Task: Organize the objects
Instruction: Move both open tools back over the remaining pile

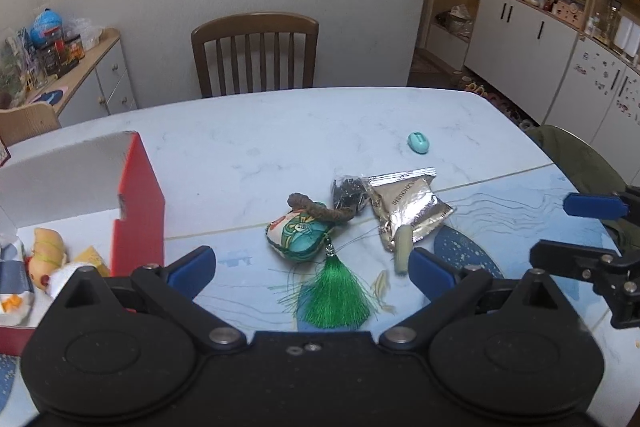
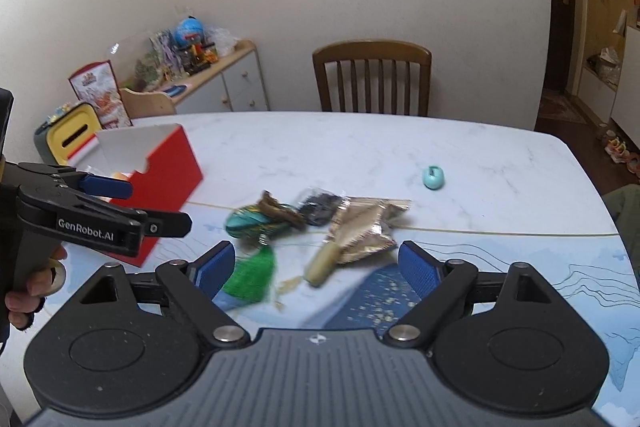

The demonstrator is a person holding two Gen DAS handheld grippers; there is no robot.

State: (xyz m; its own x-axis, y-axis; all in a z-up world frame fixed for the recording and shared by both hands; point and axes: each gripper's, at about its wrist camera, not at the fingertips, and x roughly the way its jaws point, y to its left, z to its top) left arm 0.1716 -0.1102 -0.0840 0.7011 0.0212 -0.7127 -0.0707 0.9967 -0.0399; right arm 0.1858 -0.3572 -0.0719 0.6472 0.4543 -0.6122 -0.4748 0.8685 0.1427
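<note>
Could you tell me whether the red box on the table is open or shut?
Open: the red box has its white flap raised, and toys show inside in the left wrist view.

I saw a green-tasselled embroidered sachet [image 1: 301, 235] lying flat beside a crumpled foil packet [image 1: 408, 209], a small dark bag [image 1: 347, 190] between them, a teal oval [image 1: 419, 142] apart, red box [image 1: 138, 203] open at left.

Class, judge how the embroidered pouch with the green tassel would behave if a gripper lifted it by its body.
The pouch looks padded and soft, so it would probably squash rather than slip. Its green tassel is loose thread and would likely dangle and swing. It seems light.
</note>
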